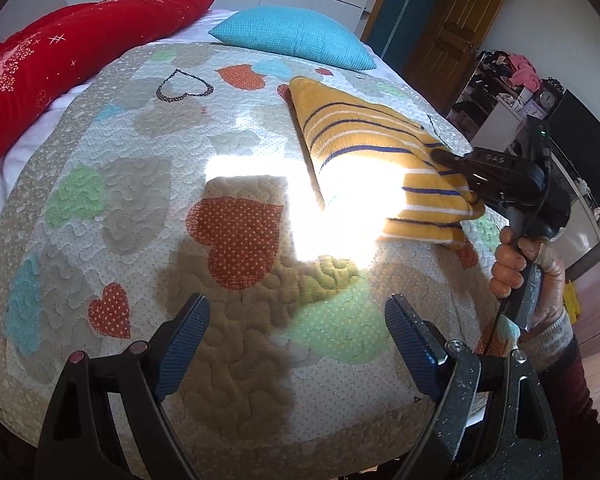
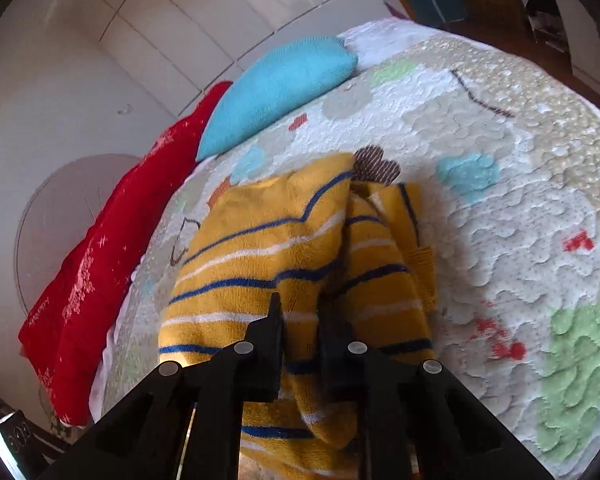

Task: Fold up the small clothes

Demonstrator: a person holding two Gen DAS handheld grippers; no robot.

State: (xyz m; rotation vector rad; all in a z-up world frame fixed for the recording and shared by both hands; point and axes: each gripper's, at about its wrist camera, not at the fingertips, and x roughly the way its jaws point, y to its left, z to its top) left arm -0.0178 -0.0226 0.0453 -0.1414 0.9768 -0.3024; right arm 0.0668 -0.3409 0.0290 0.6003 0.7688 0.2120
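Item, far left: red quilt (image 1: 60,52), bundled along the bed's edge, apparently set aside to free the working surface. Item: heart-patterned coverlet (image 1: 140,208), spread flat over the bed and serving as the folding surface; a patch of strong sunlight washes out its middle. Item: left gripper (image 1: 298,336), low over the near part of the coverlet, blue-padded fingers (image 1: 182,344) spread wide with nothing between them; judged to be waiting to take a free edge. Item: turquoise pillow (image 1: 292,36), at the head of the bed, well apart from the work. Item: yellow striped garment (image 1: 380,160), the task's piece, a small soft knit with blue and white stripes, lying on the right part of the coverlet, partly doubled over with one end lifted. Item: right gripper (image 2: 300,320), jaws drawn narrow and pinching a bunched fold of the garment; held thus, by judgement, to carry that end across for a fold. Item, far right: open shelves (image 1: 500,80) beside the door, holding heaped clothes, including something pink, and a small clock; further contents too small to tell.
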